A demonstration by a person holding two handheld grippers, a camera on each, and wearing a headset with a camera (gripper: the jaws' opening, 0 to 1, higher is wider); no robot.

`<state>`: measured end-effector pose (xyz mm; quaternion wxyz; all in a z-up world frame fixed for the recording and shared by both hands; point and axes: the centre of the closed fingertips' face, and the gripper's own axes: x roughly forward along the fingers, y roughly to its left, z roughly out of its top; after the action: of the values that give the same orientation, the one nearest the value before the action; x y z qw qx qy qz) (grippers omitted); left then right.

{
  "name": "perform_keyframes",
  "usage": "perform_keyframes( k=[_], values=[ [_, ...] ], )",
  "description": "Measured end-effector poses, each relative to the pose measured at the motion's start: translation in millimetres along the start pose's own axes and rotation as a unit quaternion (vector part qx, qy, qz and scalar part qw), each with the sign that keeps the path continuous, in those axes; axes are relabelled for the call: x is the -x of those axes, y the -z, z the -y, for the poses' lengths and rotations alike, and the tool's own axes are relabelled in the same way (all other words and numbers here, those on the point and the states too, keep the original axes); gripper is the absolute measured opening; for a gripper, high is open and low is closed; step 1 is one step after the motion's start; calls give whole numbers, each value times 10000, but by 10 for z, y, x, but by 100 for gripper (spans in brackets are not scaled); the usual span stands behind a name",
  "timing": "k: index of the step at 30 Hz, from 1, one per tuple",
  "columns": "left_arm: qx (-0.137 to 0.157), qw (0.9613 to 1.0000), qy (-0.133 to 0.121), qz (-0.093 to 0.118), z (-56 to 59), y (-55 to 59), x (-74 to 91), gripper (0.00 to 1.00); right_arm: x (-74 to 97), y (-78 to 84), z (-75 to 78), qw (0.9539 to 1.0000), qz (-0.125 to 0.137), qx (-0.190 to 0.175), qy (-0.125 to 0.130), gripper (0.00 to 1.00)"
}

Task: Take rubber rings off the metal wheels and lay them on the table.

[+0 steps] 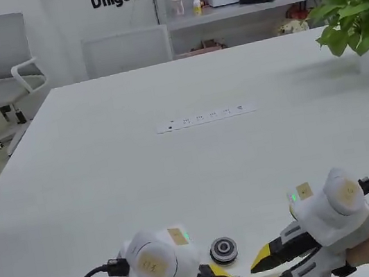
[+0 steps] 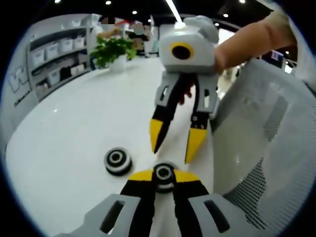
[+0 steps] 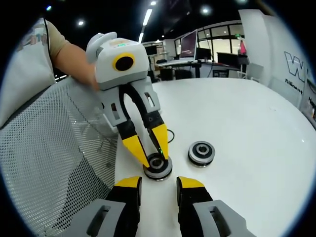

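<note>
Two metal wheels with black rubber rings are near the table's front edge. One wheel is clamped between my left gripper's yellow tips, low over the table; the same wheel and left gripper appear in the right gripper view. My right gripper is open and points at that held wheel from a short distance, nothing between its jaws; it is the right gripper in the left gripper view. The second wheel lies free on the table just beyond them.
A white power strip lies flush in the middle of the white table. A potted plant stands at the far right. A grey chair and shelves are past the far edge. The person's white mesh garment is close behind.
</note>
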<state>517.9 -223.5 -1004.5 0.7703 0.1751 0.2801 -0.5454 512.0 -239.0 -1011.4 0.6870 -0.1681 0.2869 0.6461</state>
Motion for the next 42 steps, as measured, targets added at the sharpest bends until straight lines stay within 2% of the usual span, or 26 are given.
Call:
perform_keyframes(
  k=[4, 8, 14, 19, 24, 28, 35, 42],
  values=[
    [10, 10000, 4, 34, 2, -3, 2, 14, -12, 9, -21, 9997, 219, -54, 43, 26],
    [18, 10000, 9, 59, 2, -2, 5, 14, -66, -7, -43, 9994, 330, -29, 22, 26],
    [31, 10000, -2, 82, 6, -3, 3, 14, -123, -83, 4, 9979, 629, -123, 110, 26],
    [36, 10000, -4, 90, 4, -5, 1, 14, -189, -65, -50, 9981, 602, -89, 11, 25],
    [35, 10000, -5, 92, 3, -6, -2, 14, -205, -69, -30, 9980, 620, -108, 46, 23],
    [34, 10000, -7, 92, 4, -7, -2, 14, -173, -43, -28, 9979, 626, -147, 69, 21],
    [31, 9999, -7, 97, 3, -9, 0, 14, -129, 8, -20, 9980, 575, -267, 76, 10],
    [33, 9999, -11, 98, 2, -9, 2, 13, -129, 4, -28, 9980, 572, -271, 94, 9]
  ],
)
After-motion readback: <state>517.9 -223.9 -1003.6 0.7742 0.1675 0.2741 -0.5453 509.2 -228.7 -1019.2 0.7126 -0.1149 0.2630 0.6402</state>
